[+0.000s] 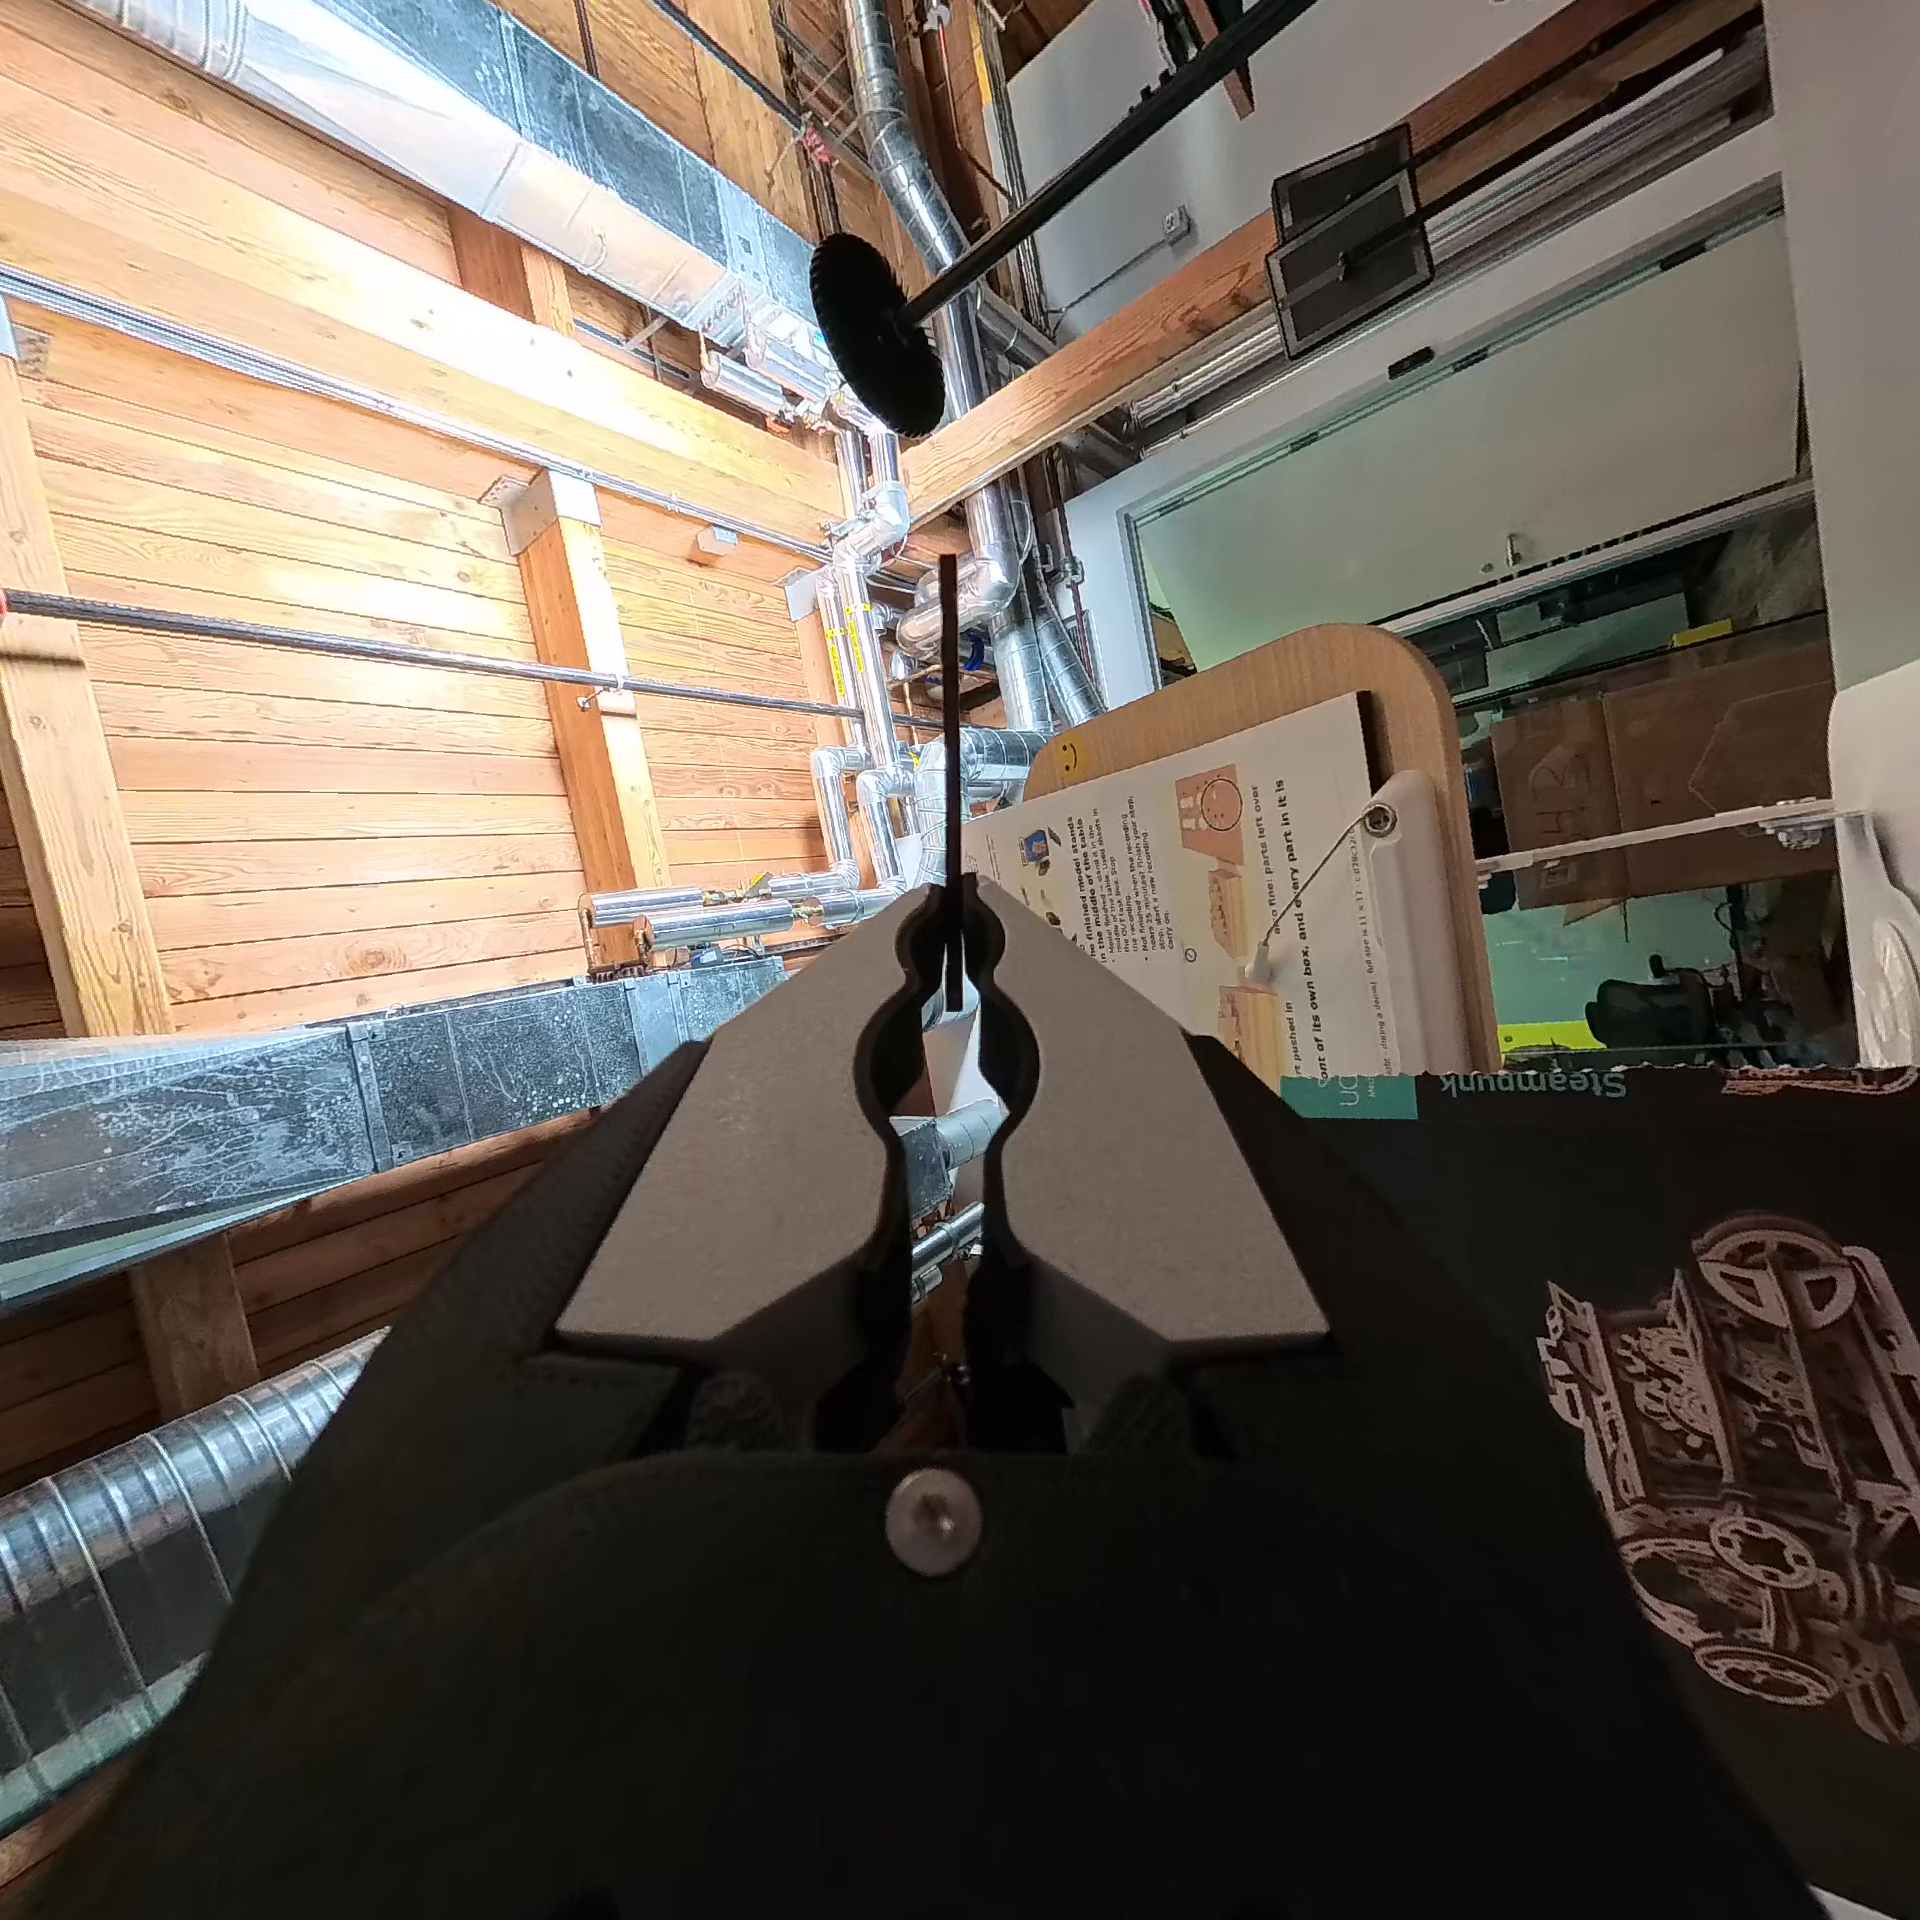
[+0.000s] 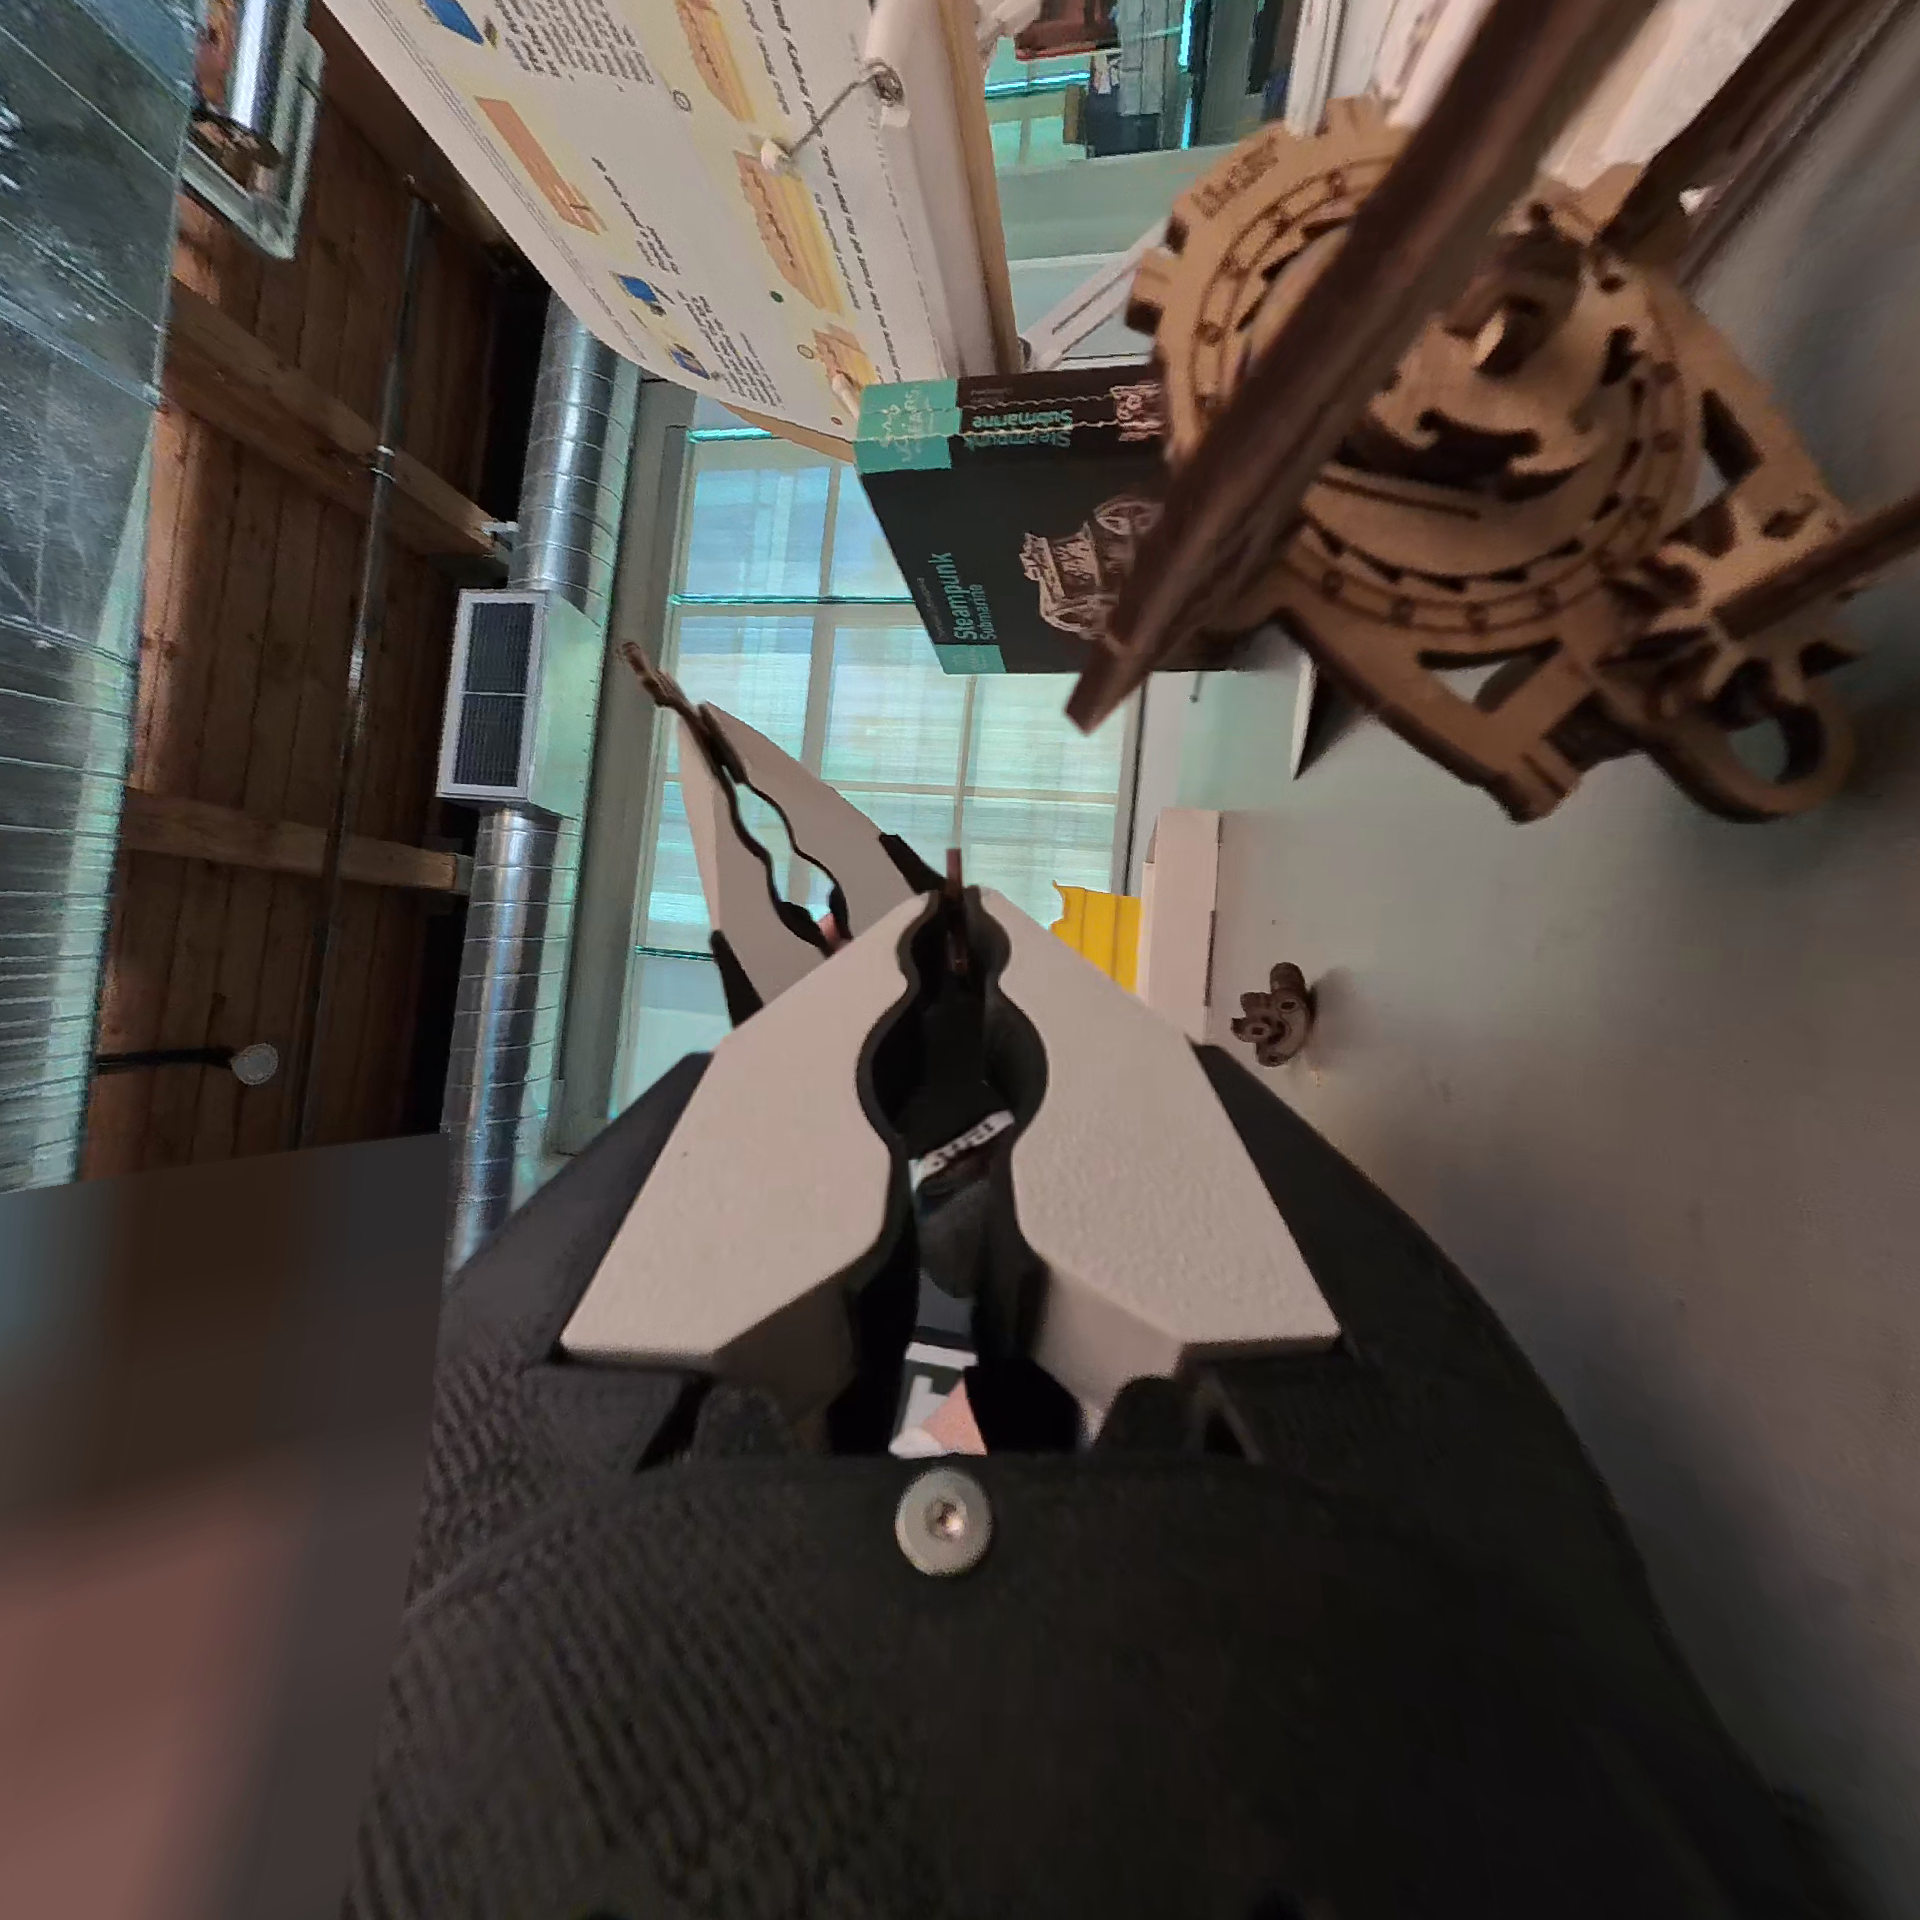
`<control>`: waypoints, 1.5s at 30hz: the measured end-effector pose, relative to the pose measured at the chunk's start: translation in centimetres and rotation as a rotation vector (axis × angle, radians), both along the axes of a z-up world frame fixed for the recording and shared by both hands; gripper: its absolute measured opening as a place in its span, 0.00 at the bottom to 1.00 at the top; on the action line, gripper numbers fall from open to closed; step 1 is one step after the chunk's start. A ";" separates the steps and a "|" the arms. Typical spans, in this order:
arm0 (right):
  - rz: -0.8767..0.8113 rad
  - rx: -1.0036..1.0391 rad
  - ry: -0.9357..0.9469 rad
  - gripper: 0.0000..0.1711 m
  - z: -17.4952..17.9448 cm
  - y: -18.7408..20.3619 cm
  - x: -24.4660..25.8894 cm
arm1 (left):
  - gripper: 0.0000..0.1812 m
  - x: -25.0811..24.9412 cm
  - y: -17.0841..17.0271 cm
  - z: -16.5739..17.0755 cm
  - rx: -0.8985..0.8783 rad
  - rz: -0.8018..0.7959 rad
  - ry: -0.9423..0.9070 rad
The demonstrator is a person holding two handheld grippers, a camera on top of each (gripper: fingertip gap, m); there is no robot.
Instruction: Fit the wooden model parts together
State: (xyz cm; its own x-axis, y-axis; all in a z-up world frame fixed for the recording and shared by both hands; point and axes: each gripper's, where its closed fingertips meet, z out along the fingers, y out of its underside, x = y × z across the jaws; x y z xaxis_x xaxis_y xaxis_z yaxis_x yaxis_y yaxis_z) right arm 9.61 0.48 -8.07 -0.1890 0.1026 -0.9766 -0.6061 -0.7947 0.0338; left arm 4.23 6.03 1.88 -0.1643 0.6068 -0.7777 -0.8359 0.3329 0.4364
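Note:
My left gripper (image 1: 961, 896) points up toward the ceiling and is shut on a thin dark wooden strip (image 1: 950, 748), seen edge-on and sticking out past the fingertips. A dark toothed wheel on a thin rod (image 1: 878, 332) hangs in silhouette above it, apart from the strip. My right gripper (image 2: 956, 902) is shut on a small dark wooden piece (image 2: 954, 868). The left gripper also shows in the right wrist view (image 2: 665, 696), just beyond and left of my right fingertips. The partly built wooden model (image 2: 1507, 468), with gears and long slats, stands on the grey table (image 2: 1558, 1195) at upper right.
A small loose wooden gear part (image 2: 1276, 1013) lies on the table near my right fingertips. The dark model box (image 2: 997, 540) stands behind the model and also shows in the left wrist view (image 1: 1558, 1351). A printed instruction sheet (image 1: 1195, 883) hangs on a wooden board.

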 end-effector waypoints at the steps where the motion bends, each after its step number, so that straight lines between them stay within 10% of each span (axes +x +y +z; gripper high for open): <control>1: -0.002 0.007 -0.025 0.00 -0.2 0.0 0.0 | 0.00 0.0 0.0 0.0 0.000 0.000 0.001; 45: 0.166 -0.006 -0.305 0.01 -4.3 -1.6 -2.7 | 0.00 -0.1 0.0 0.3 0.000 -0.001 -0.011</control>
